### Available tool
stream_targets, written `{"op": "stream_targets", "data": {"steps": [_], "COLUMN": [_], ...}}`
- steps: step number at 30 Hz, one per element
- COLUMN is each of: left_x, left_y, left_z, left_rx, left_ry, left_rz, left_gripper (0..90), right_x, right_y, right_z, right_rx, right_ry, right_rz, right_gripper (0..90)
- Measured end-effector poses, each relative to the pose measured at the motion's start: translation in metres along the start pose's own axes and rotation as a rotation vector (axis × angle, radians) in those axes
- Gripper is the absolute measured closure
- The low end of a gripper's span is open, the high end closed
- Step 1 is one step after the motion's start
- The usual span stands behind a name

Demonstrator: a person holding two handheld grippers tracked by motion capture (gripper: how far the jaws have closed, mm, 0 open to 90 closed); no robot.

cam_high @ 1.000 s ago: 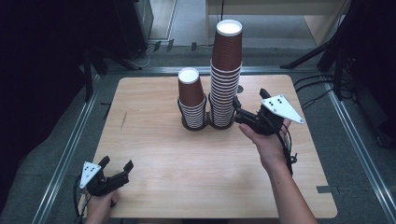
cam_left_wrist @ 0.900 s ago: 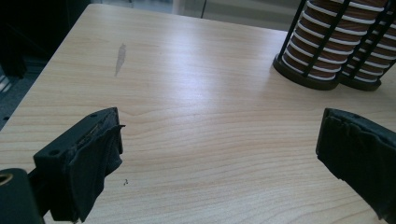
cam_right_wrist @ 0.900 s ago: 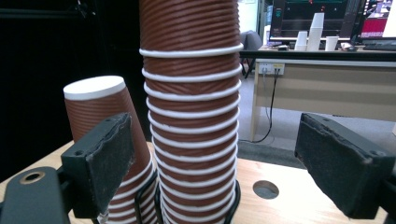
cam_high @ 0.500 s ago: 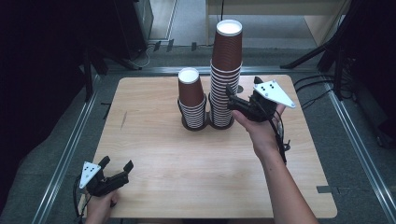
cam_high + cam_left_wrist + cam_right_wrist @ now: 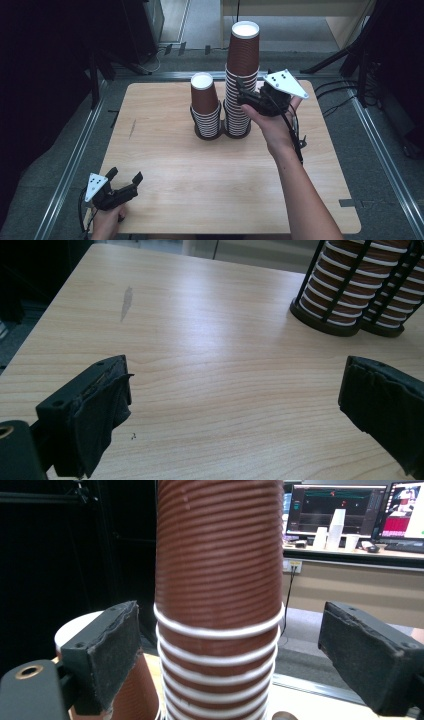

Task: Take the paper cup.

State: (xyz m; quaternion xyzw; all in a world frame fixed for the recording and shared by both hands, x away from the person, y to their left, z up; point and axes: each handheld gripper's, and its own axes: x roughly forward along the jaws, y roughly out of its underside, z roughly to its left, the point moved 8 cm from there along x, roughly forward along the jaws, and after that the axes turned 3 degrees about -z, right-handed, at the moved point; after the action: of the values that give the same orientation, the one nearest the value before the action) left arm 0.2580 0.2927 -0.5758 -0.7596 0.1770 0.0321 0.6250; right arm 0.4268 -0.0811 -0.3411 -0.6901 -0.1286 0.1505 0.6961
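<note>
Fingers [image 5: 107,655] of my right gripper [image 5: 225,660] have just been opening, straddling the tall cup stack [image 5: 218,580] without pressing, lined up for the top cup; my left gripper [image 5: 235,405] waits wide.

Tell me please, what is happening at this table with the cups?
A person works with a gripper in each hand. The right gripper is raised beside the tall stack of cups; its fingers have just been opening and now stand on either side of the stack, apart from it. The short stack of cups stands next to it in a black wire holder. The left gripper rests open near the table's front corner.
</note>
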Motion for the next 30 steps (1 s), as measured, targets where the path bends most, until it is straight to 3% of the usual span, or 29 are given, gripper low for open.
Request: {"op": "stream_targets", "data": {"steps": [5, 19, 26, 30], "left_x": [0.0, 0.0, 0.0, 0.0], "left_y": [0.0, 0.0, 0.0, 0.0], "left_z": [0.0, 0.0, 0.0, 0.0], "left_rx": [-0.004, -0.006, 0.0, -0.001], "left_ry": [0.003, 0.014, 0.013, 0.013], "left_rz": [0.0, 0.003, 0.005, 0.005], "left_gripper": [0.8, 0.8, 0.8, 0.8], "right_x": [0.013, 0.051, 0.061, 0.063], "right_y": [-0.01, -0.016, -0.022, -0.021], "right_z": [0.004, 0.005, 0.004, 0.007], "right_rx": [-0.019, -0.008, 0.012, -0.007], "right_ry": [0.005, 0.034, 0.051, 0.053], "right_rz": [0.0, 0.034, 0.025, 0.02], "right_gripper": [8.3, 1.7, 4.0, 9.3]}}
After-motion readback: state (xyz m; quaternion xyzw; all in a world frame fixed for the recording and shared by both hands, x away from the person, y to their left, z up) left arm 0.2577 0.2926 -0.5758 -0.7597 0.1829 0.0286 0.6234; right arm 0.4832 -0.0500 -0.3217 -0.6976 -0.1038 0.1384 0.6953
